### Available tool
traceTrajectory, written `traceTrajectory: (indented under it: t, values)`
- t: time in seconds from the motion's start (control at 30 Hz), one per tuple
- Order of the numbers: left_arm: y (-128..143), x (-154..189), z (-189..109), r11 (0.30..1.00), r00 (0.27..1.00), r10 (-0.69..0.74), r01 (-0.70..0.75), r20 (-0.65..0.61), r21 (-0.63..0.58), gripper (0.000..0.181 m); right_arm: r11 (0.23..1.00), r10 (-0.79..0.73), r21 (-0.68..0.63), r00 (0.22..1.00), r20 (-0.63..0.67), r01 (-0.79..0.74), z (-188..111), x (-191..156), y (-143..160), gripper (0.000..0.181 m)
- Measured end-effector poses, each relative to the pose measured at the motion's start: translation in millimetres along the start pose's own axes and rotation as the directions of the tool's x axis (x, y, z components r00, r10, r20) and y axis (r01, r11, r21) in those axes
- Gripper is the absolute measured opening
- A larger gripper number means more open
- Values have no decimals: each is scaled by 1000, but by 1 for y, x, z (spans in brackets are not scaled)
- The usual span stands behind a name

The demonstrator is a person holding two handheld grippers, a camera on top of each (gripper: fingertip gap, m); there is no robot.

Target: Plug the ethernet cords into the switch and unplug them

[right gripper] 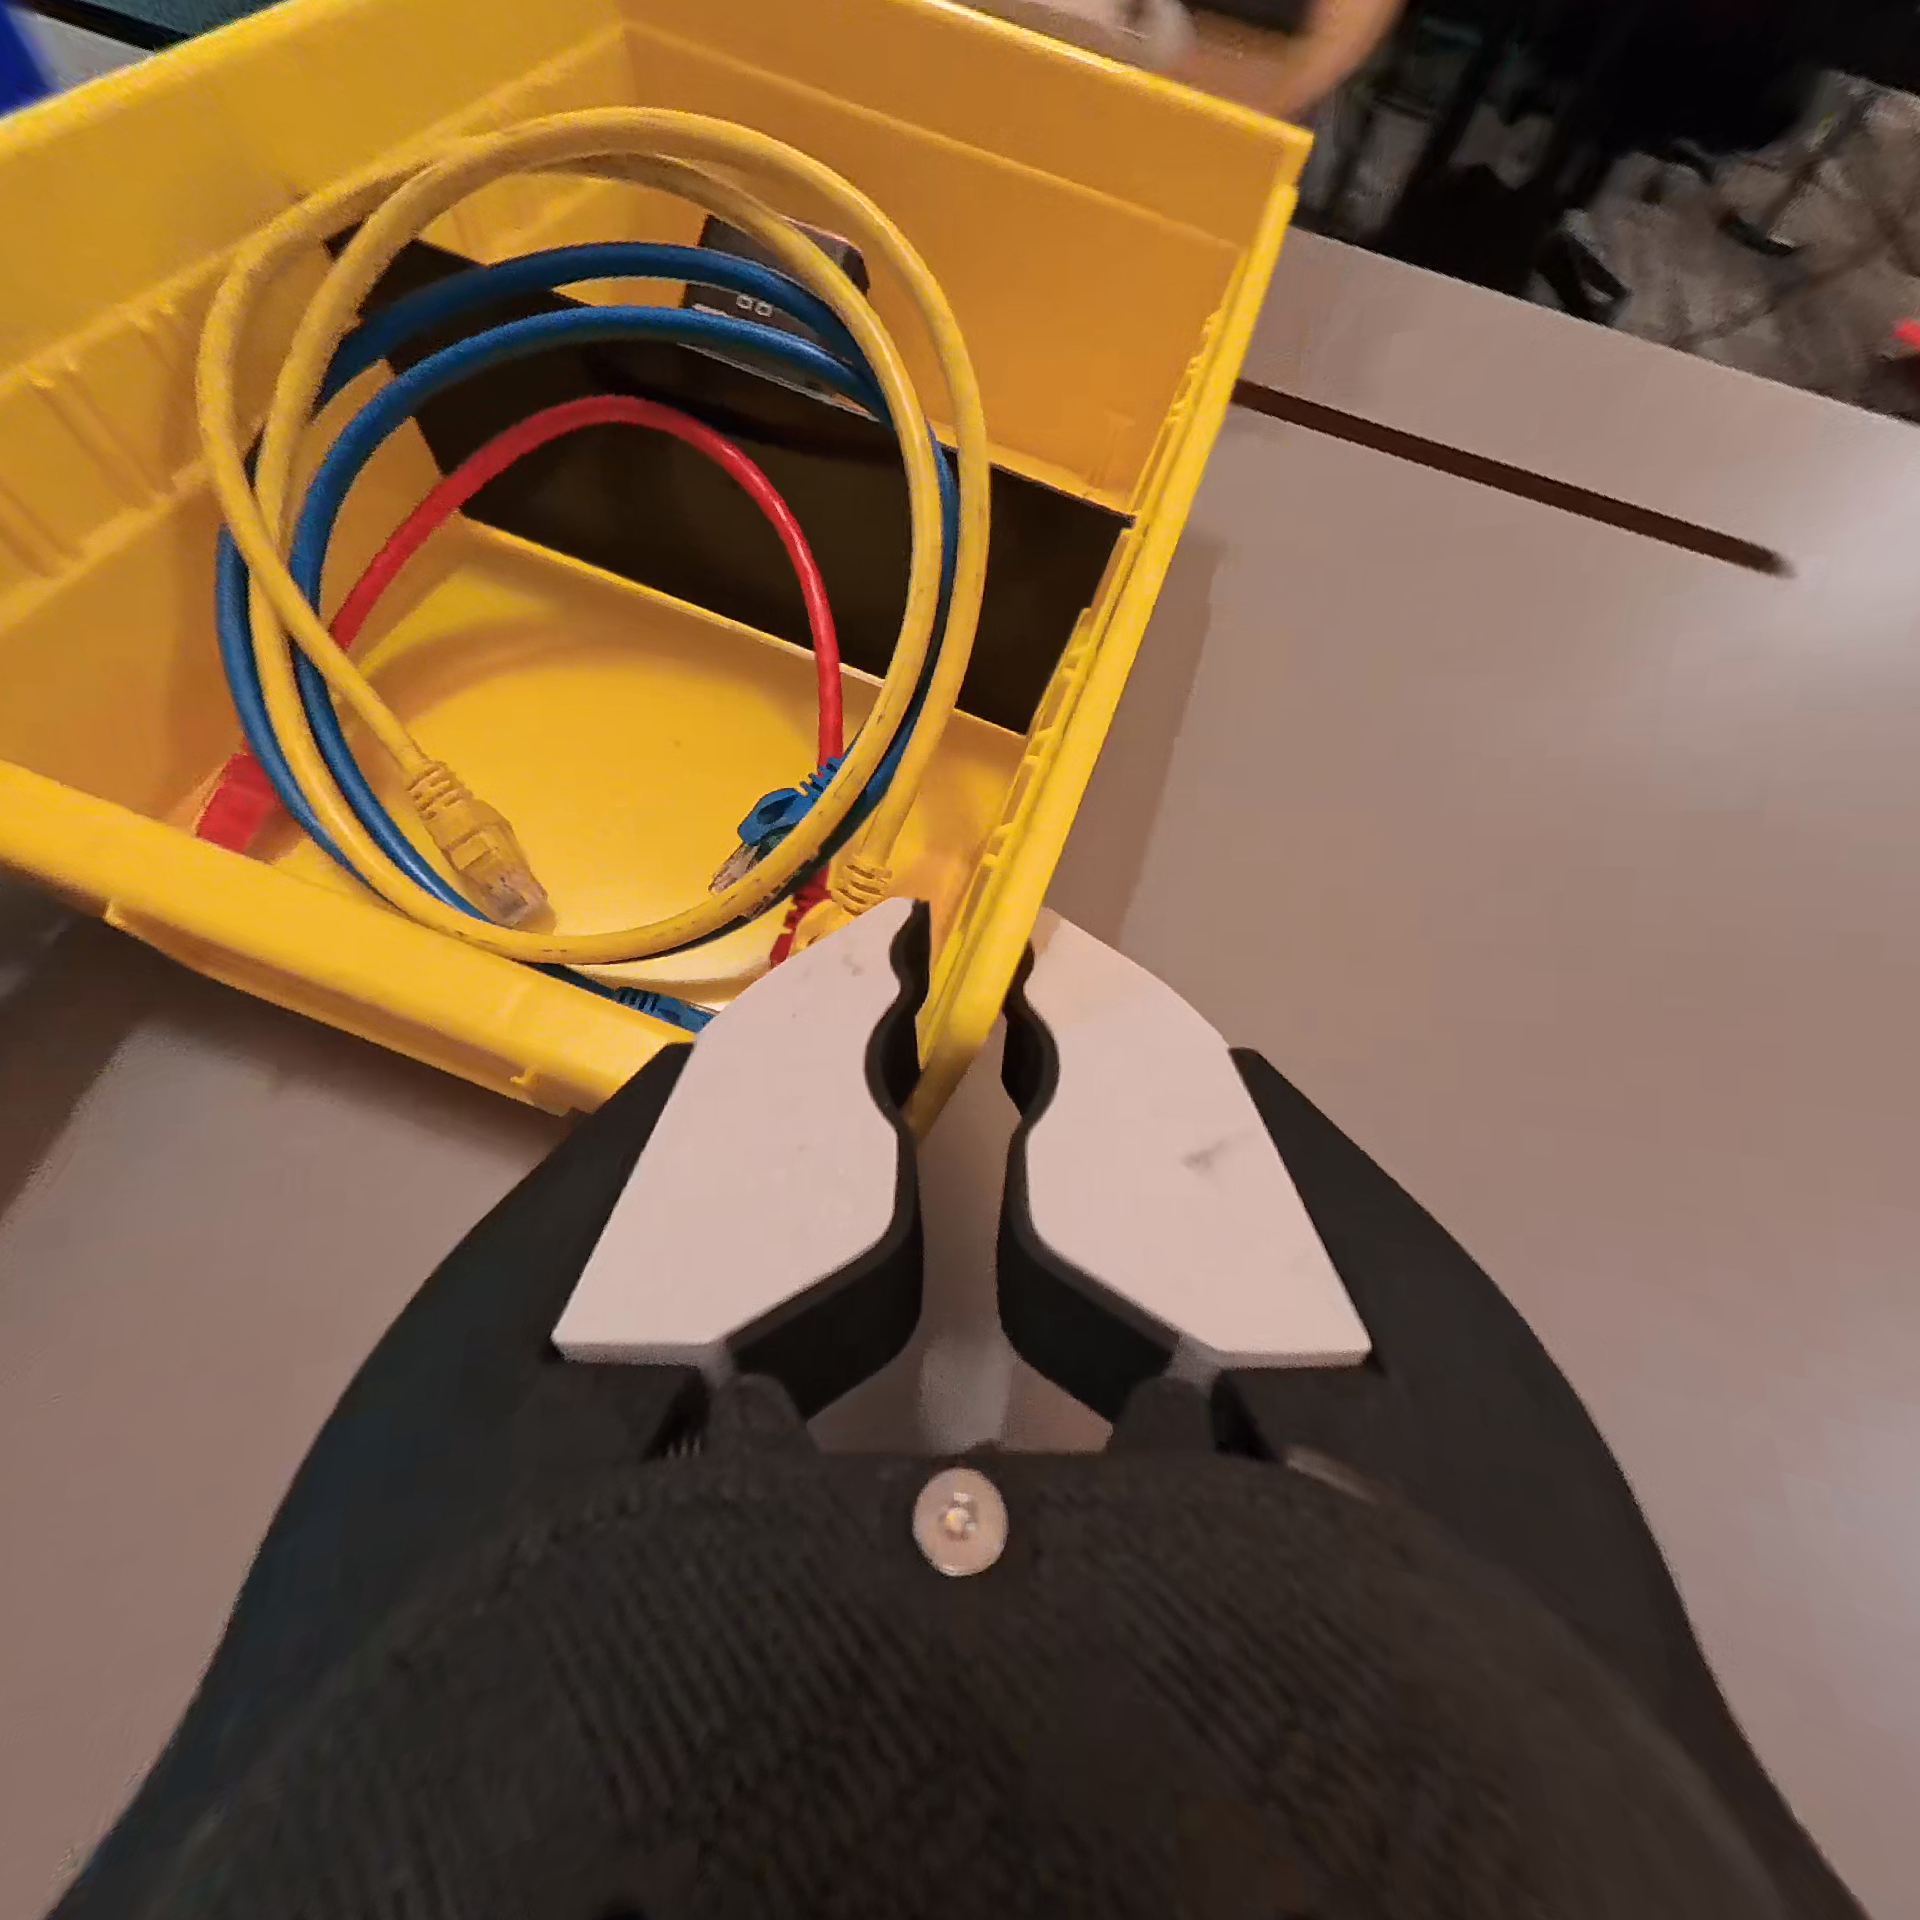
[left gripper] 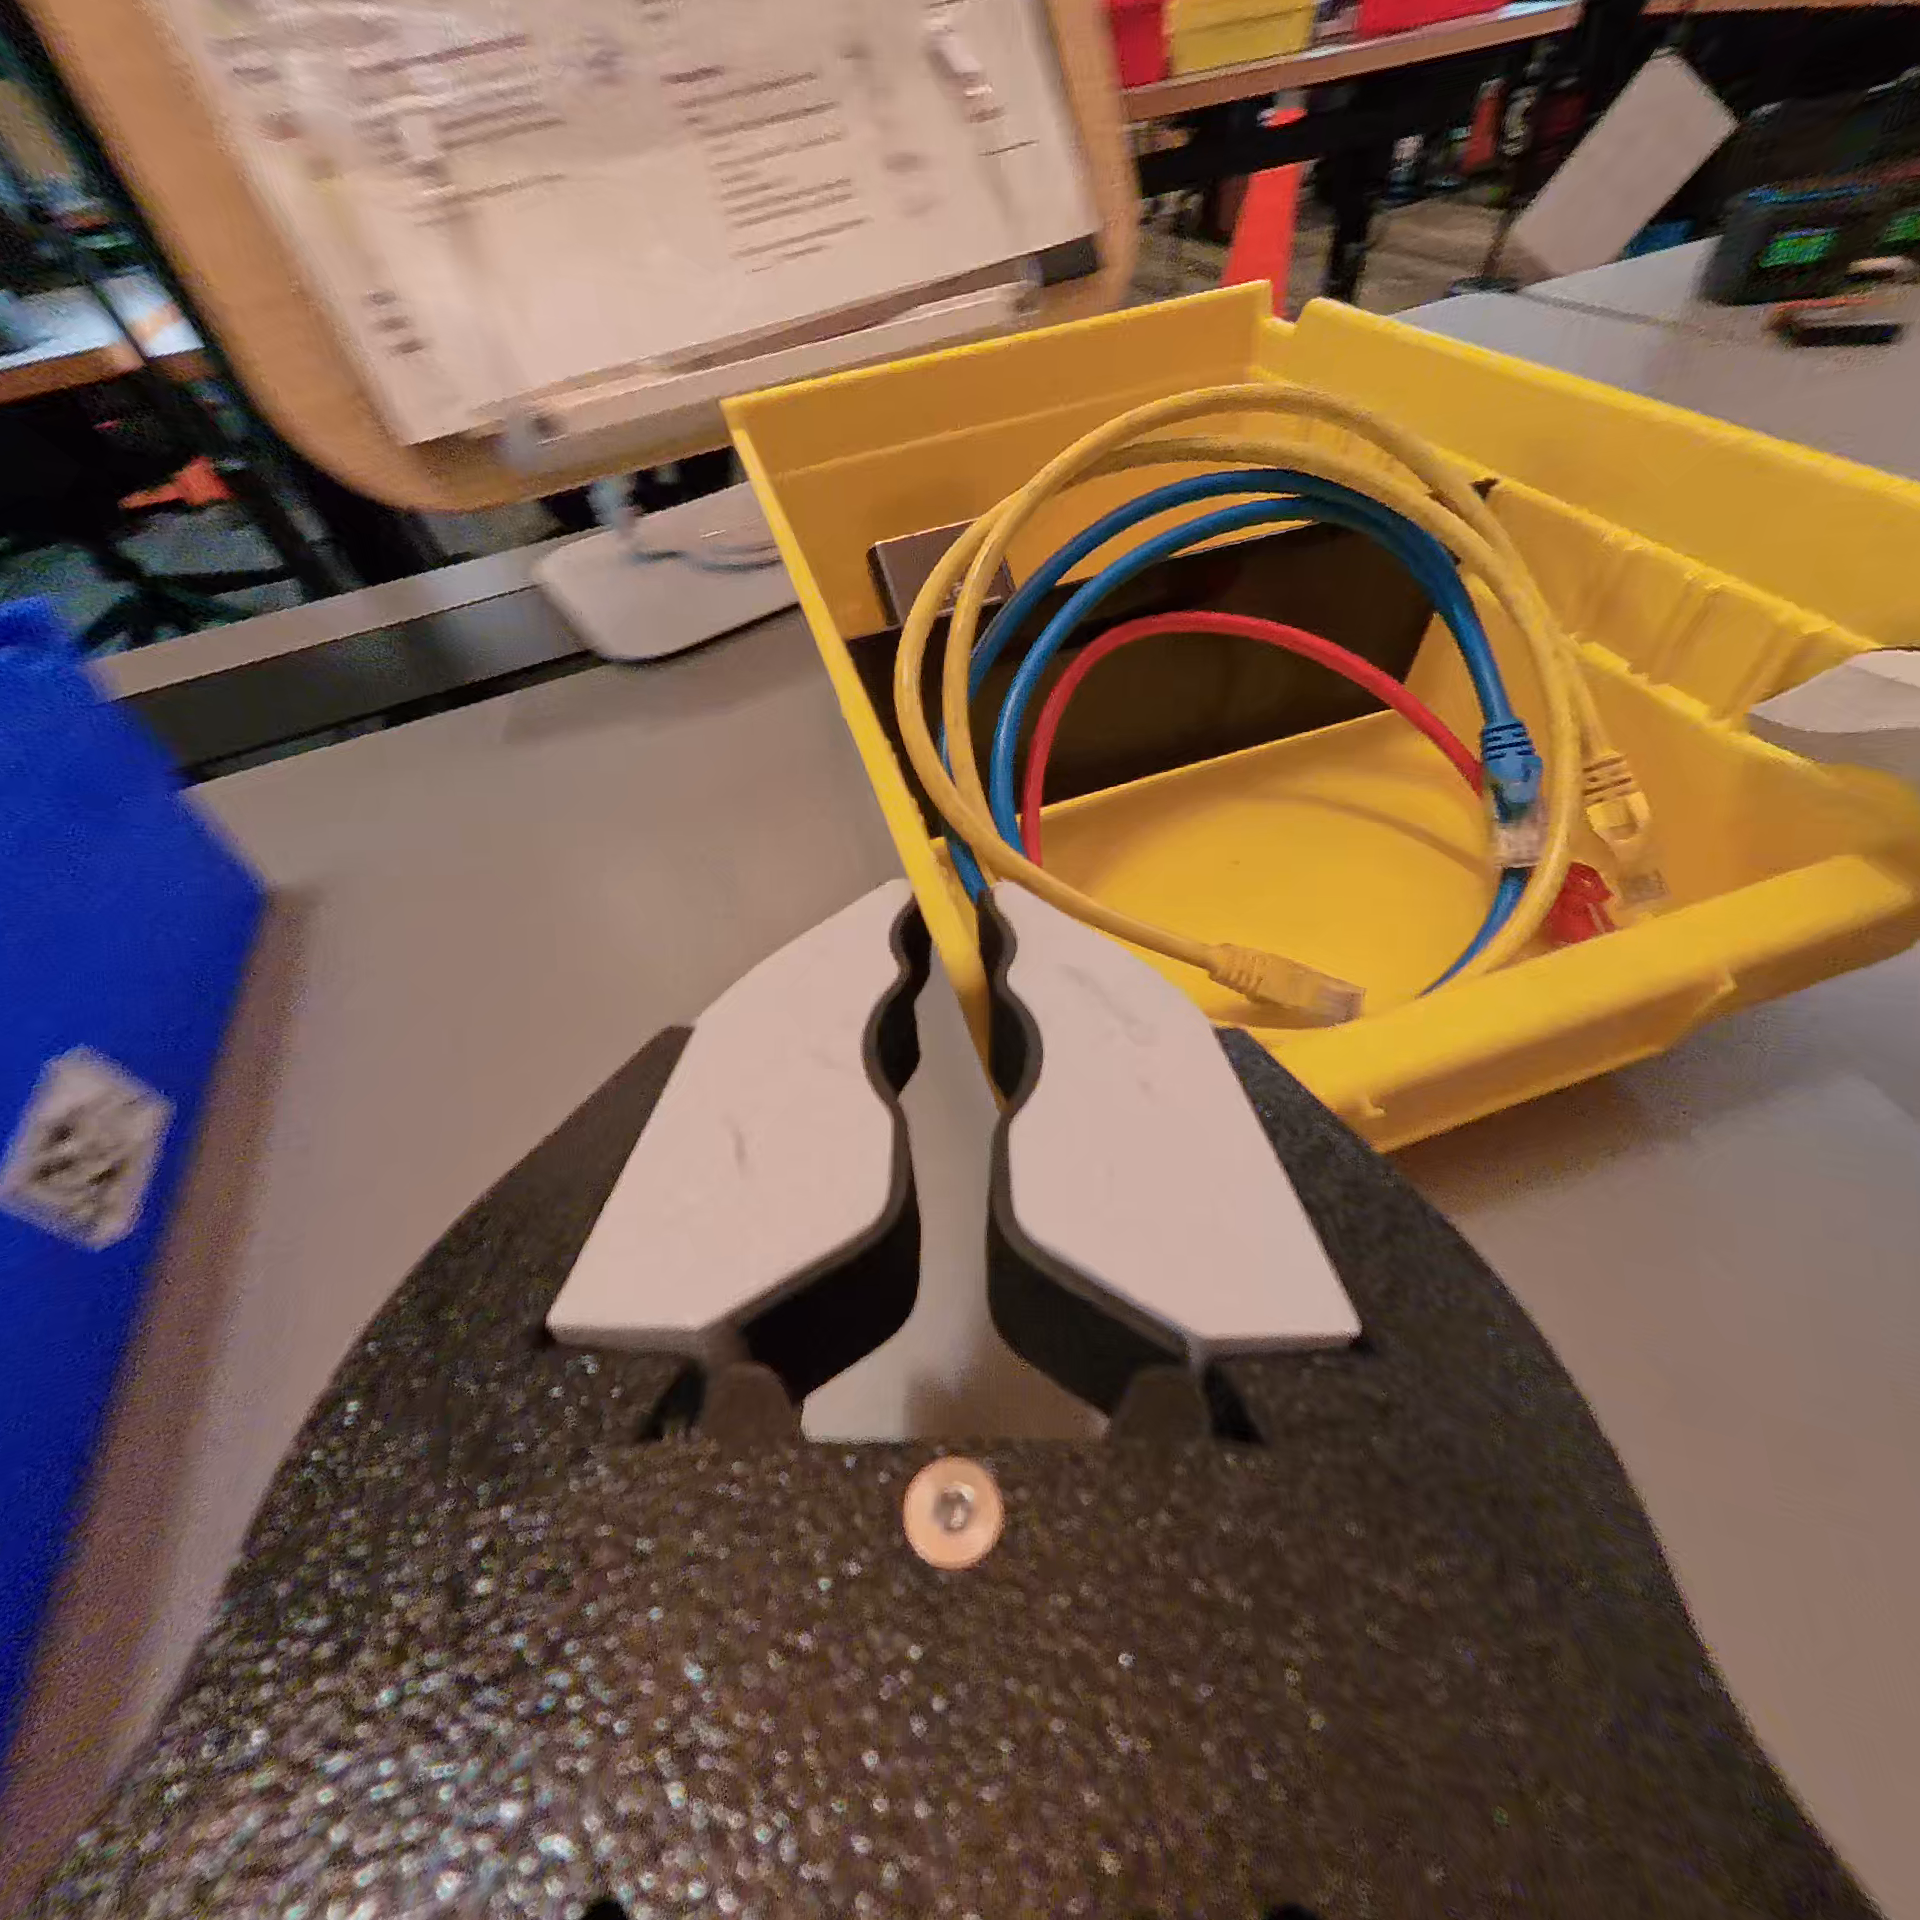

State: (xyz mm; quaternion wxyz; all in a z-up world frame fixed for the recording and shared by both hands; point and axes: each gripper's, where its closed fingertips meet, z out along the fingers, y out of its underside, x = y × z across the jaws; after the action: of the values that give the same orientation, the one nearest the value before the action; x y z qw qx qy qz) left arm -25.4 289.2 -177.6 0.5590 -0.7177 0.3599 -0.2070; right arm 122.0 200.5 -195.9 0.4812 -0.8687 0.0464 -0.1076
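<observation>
A yellow bin (left gripper: 1507,1049) (right gripper: 312,966) stands on the grey table. Coiled yellow (left gripper: 1226,416) (right gripper: 623,125), blue (left gripper: 1247,488) (right gripper: 623,260) and red (left gripper: 1226,627) (right gripper: 623,410) ethernet cords lie in it, their plugs loose in the front compartment. The black switch (left gripper: 935,571) (right gripper: 784,272) sits in the rear compartment, mostly hidden by the cords. My left gripper (left gripper: 951,914) is closed on the bin's left wall near the front corner. My right gripper (right gripper: 971,935) is closed on the bin's right wall near its front corner.
A blue bin (left gripper: 104,935) stands close on the left. A stand with papers (left gripper: 623,208) on a white base (left gripper: 665,592) rises behind the yellow bin. A black device with a green display (left gripper: 1808,249) sits far right. Bare table (right gripper: 1455,935) lies right of the bin.
</observation>
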Motion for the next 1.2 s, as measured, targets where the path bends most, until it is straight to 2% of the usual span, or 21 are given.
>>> traceTrajectory:
  t: [0.13, 0.23, 0.3, 0.37, 0.43, 0.53, 0.57, 0.63, 0.67, 0.73, 0.77, 0.83, 0.9, 0.93, 0.97, 1.0, 1.03, 1.17, 1.2]
  values:
    - [20, -72, -41, 999, 994, -45, 47, 101, -22, 6, 997, -77, 32, 995, 65, 75, 8, -77, -17, 14]
    - [31, -107, -64, 997, 987, -73, 77, 140, -24, 5, 994, -102, 47, 989, 106, 98, 9, -113, -25, 15]
    - [36, -120, -75, 996, 986, -87, 91, 144, -23, 6, 990, -133, 52, 984, 114, 128, 10, -126, -27, 17]
    - [38, -123, -82, 994, 989, -102, 105, 107, -25, 9, 987, -155, 56, 979, 130, 149, 8, -134, -26, 27]
    - [36, -113, -90, 994, 995, -97, 98, 11, -43, 28, 986, -158, 87, 975, 158, 145, 2, -137, -29, 35]
    - [8, -126, -124, 996, 999, -46, 45, 8, 78, 31, 979, -153, 161, 969, 193, 122, -18, -131, -40, 51]
    - [-2, -143, -139, 990, 998, -38, 31, 49, 139, 31, 978, -162, 163, 964, 209, 129, -23, -129, -40, 55]
    - [-11, -203, -164, 981, 977, -71, 32, 202, 190, 32, 980, -172, 135, 958, 230, 144, -31, -122, -36, 64]
    - [-5, -242, -172, 985, 948, -96, 47, 302, 166, 42, 982, -165, 132, 959, 230, 138, -34, -118, -36, 67]
    - [20, -314, -182, 992, 877, -128, 108, 464, 71, 87, 982, -141, 160, 957, 254, 103, -39, -119, -40, 67]
    - [34, -340, -183, 990, 852, -130, 135, 507, 26, 93, 982, -129, 170, 953, 273, 84, -40, -122, -41, 67]
    - [60, -369, -173, 986, 861, -113, 158, 495, -50, 81, 983, -121, 170, 944, 308, 70, -40, -131, -40, 67]
    - [82, -375, -154, 978, 904, -106, 170, 415, -121, 69, 984, -127, 162, 934, 335, 75, -40, -141, -37, 69]
    - [92, -372, -145, 974, 928, -103, 167, 357, -151, 54, 984, -133, 161, 926, 353, 80, -40, -147, -36, 70]
    - [91, -366, -139, 975, 947, -136, 180, 290, -129, 42, 983, -139, 161, 917, 373, 84, -41, -153, -36, 71]
    - [89, -368, -137, 975, 942, -171, 205, 290, -90, 12, 983, -144, 161, 912, 384, 87, -42, -157, -36, 73]
    - [90, -371, -138, 971, 934, -197, 228, 298, -74, 4, 983, -148, 156, 911, 385, 94, -43, -159, -35, 77]
    - [80, -369, -153, 929, 869, -367, 363, 333, 75, 1, 980, -142, 181, 917, 372, 78, -49, -152, -44, 78]
    - [73, -369, -162, 927, 853, -373, 355, 365, 117, 2, 977, -137, 201, 923, 360, 66, -51, -149, -49, 79]
